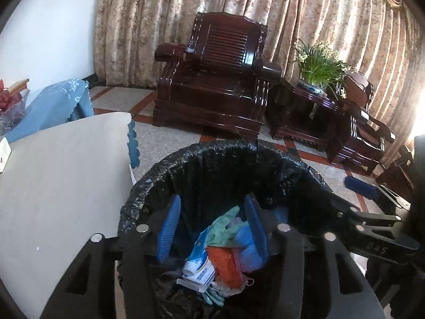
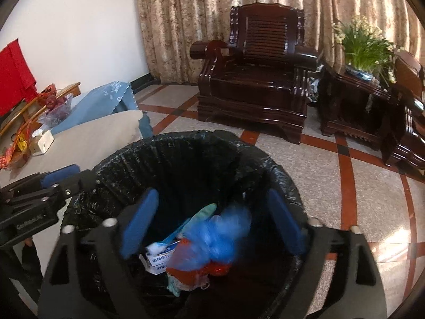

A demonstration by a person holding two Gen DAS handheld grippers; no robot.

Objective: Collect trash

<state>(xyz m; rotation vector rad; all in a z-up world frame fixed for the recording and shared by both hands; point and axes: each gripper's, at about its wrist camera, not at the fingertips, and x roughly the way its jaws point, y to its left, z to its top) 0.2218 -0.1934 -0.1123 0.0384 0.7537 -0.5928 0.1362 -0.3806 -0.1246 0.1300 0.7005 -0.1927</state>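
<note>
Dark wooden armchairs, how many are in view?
2: one dark wooden armchair before the curtains, one partly cut off at the right edge beyond the plant table. More may be hidden.

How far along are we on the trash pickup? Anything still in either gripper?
Done: the bin already holds a glove, a small carton, an orange net and a blue bag. In hand: nothing; the left gripper and right gripper both hang open over the bin. Left: no loose trash shows on the table or floor in view.
</note>
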